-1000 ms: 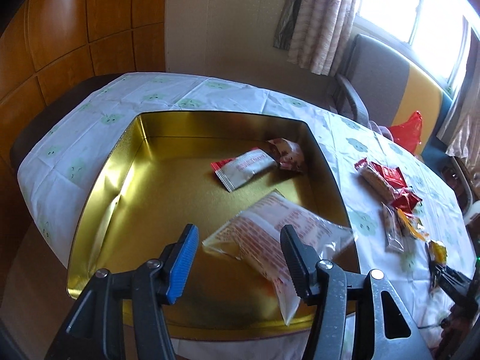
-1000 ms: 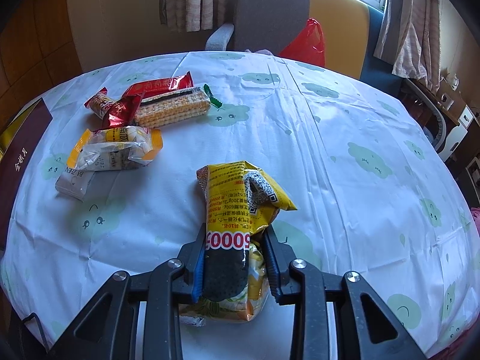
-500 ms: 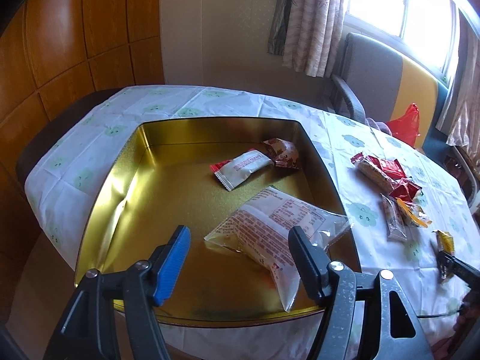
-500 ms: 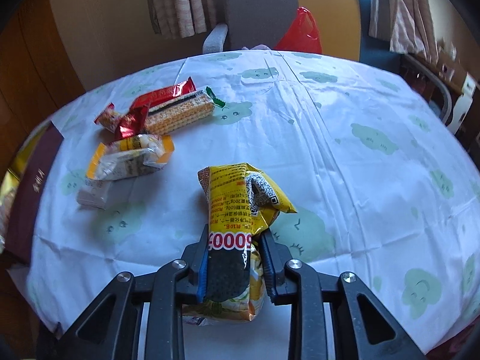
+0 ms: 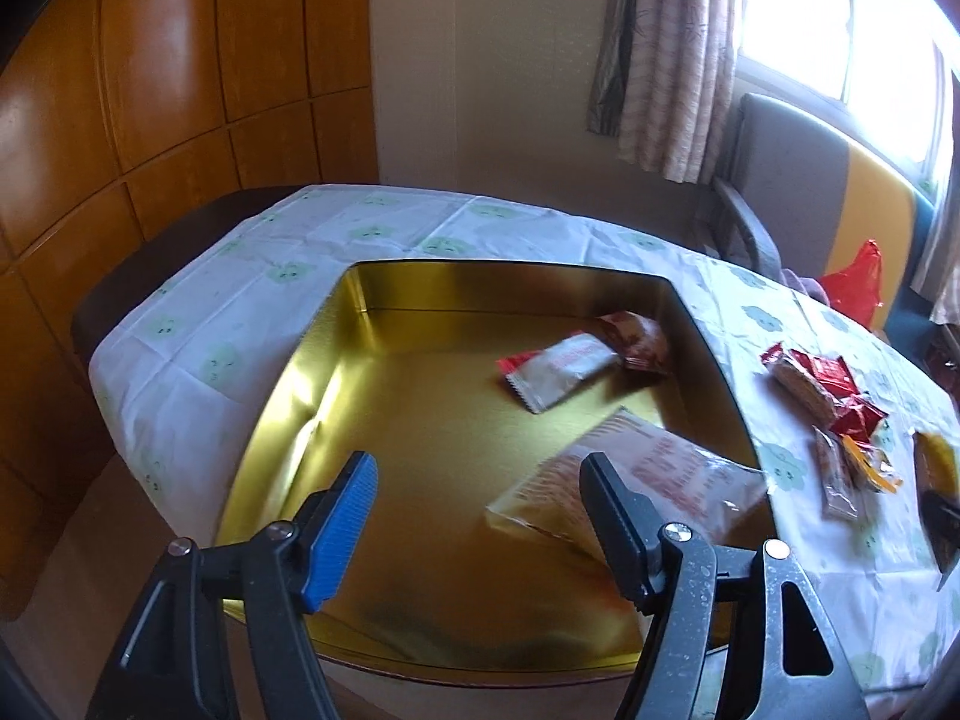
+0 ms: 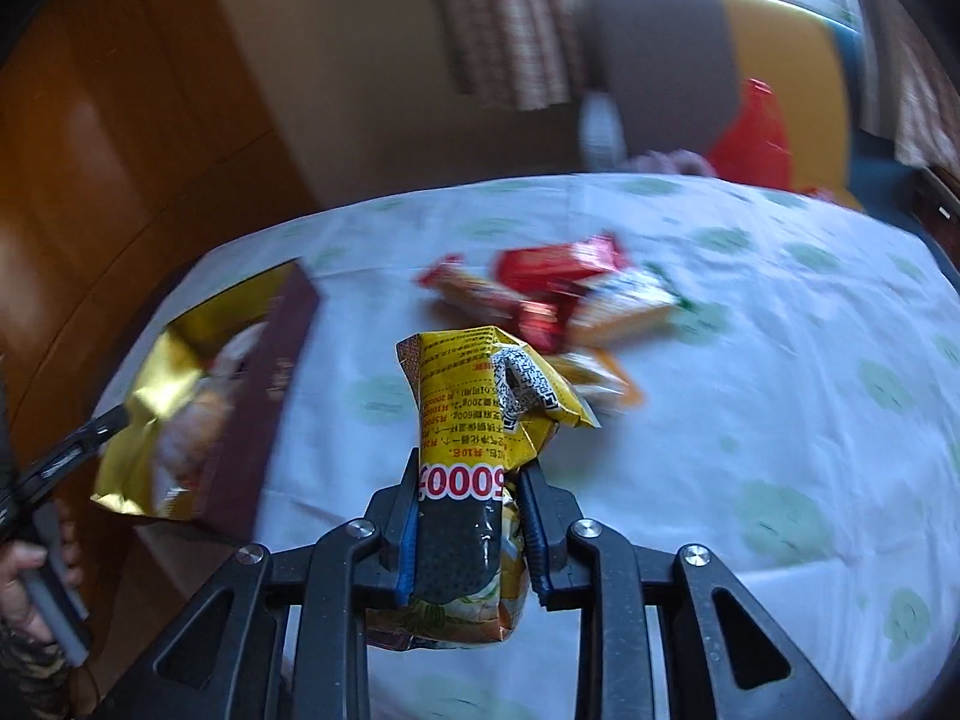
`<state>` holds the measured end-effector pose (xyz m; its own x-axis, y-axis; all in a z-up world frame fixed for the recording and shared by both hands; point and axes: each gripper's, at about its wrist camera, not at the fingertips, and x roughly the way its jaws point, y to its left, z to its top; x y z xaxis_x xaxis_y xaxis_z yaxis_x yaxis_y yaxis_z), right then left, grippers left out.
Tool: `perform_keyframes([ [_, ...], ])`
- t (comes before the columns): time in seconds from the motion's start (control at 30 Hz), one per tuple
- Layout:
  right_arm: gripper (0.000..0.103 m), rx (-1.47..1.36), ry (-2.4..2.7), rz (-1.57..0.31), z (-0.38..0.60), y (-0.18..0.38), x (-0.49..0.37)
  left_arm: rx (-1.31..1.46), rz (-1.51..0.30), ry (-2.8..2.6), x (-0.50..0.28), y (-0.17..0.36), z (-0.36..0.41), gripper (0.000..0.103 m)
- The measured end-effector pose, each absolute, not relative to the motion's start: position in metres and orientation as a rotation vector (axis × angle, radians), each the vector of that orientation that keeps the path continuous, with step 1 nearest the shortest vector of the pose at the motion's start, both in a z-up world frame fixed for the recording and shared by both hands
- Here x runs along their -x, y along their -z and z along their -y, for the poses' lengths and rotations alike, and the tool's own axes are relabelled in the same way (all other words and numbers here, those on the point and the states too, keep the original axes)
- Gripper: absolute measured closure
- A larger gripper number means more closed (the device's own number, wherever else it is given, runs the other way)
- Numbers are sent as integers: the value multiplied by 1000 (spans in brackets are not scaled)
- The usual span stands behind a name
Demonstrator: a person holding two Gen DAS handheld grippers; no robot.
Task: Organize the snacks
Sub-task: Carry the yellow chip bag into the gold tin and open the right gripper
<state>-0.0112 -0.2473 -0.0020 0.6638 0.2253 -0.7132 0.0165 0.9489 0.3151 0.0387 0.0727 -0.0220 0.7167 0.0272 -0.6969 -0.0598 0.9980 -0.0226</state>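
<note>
Left wrist: left tool (image 5: 477,483) wide, empty, above gold tin (image 5: 288,396) on bench (image 5: 180,324); clear packet (image 5: 648,486) lies inside. Right wrist: right tool (image 6: 471,483) clamps yellow snack bag (image 6: 480,396), lifted off bench, tin to left.

We note three packets (image 5: 630,480) inside the tin (image 5: 288,396); loose snacks (image 5: 822,384) lie right of it on the tablecloth (image 5: 420,222).
</note>
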Motion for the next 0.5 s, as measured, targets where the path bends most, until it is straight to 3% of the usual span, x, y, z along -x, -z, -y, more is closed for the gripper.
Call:
perform_keyframes([
  [0.5,71,-271,-450,-892,86,-21,-112,73,-800,-46,-44,33,-83,32],
])
